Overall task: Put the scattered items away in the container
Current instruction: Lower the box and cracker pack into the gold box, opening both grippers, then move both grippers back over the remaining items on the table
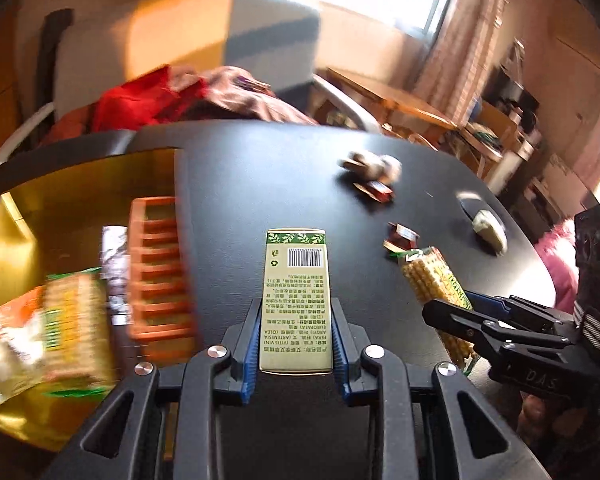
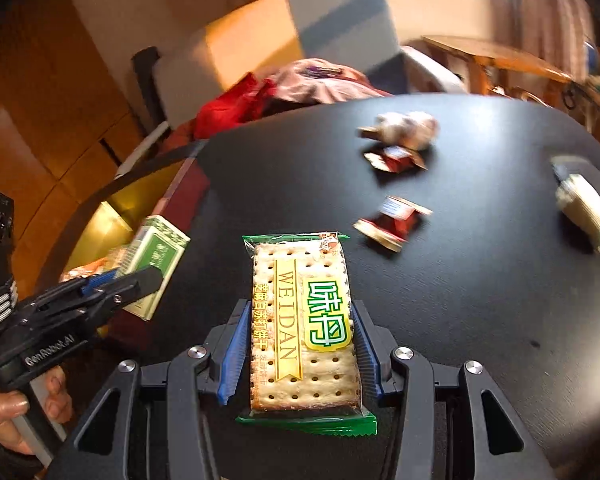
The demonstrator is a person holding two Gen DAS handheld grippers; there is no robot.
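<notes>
My left gripper (image 1: pixel 296 320) is shut on a tall green and cream box (image 1: pixel 297 280), held over the black table (image 1: pixel 268 184) just right of the gold container (image 1: pixel 80 184). My right gripper (image 2: pixel 298 344) is shut on a clear cracker packet (image 2: pixel 302 320) with green ends. Each gripper shows in the other view: the right one (image 1: pixel 452 312) with its packet (image 1: pixel 432 276), the left one (image 2: pixel 140 276) with its box (image 2: pixel 156 256). Two red wrapped candies (image 2: pixel 392 222) (image 2: pixel 396 158), a pale round item (image 2: pixel 408 126) and a cream object (image 2: pixel 584 208) lie on the table.
The container holds an orange slotted tray (image 1: pixel 160 272), a cracker packet (image 1: pixel 72 312), a snack bag (image 1: pixel 8 344) and a silver wrapper (image 1: pixel 114 256). A chair with red and pink clothes (image 1: pixel 188 96) stands behind the table. A wooden table (image 1: pixel 392 100) is at the back right.
</notes>
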